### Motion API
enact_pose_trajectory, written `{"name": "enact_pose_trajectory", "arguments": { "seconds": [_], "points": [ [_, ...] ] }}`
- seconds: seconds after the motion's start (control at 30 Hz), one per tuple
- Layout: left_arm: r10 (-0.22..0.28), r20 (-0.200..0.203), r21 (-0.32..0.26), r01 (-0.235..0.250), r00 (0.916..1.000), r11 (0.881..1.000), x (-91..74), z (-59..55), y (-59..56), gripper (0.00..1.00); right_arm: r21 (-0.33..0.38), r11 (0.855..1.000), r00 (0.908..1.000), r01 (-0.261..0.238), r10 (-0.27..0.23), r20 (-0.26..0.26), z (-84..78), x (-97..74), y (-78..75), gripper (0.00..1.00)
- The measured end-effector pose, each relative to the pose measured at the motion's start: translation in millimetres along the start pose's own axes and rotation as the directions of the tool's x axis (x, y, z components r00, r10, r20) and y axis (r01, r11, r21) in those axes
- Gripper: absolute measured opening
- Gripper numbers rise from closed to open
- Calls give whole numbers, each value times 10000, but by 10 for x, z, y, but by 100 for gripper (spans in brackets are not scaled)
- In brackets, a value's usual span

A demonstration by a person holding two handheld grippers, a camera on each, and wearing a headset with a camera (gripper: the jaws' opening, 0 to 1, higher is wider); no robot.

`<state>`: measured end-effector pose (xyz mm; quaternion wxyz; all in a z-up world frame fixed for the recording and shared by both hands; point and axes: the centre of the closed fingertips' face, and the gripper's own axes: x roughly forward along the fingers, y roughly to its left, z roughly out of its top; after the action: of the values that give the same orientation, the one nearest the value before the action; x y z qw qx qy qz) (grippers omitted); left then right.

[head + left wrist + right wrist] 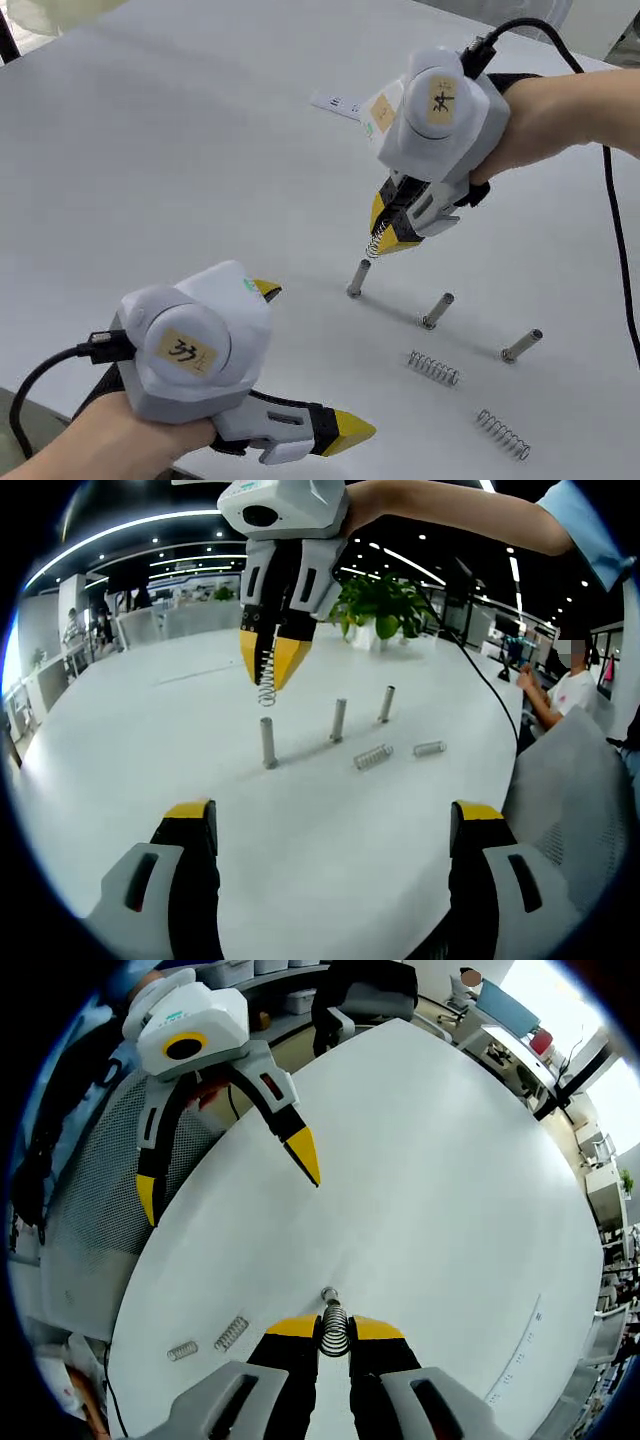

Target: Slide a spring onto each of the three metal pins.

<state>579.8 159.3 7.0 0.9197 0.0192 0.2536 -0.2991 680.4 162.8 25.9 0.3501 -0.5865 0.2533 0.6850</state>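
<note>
A white table (150,150) is seen from above in the head view. At the upper right of that frame the right gripper (388,236) is held in a hand and pointed downward, its jaws drawn narrow and clamped on a spring (375,243). The spring hangs from the yellow tips directly over the left pin (358,278). In the left gripper view a small gap is seen between the spring's lower end and the top of that pin. Three metal pins are stood upright in a row that runs toward the lower right of the head view: after the left pin come the middle pin (437,310) and the right pin (522,345). Just below the row, a loose spring (433,368) is laid flat on the table, and a second loose spring (503,435) is laid near the lower right corner. At the lower left the left gripper (311,359) is held in the other hand, well apart from the pins, with its jaws spread wide over bare table. In the right gripper view the spring is seen gripped at bottom centre between the yellow tips, with the pin's top just beyond it.
</note>
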Motion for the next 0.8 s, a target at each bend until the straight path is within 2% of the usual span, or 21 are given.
{"name": "enact_pose_trajectory", "arguments": {
  "seconds": [0.17, 0.8],
  "points": [
    [46, 23, -36, -46, 10000, 10000, -14, -9, 17, 96, -5, 9999, 9999, -102, 102, -71, 4, 26, 43, 8],
    [95, 31, -205, -94, 10000, 9997, -45, -33, 35, 95, -32, 9996, 9995, -278, 277, -143, 53, 98, 49, 8]
  ]
}}
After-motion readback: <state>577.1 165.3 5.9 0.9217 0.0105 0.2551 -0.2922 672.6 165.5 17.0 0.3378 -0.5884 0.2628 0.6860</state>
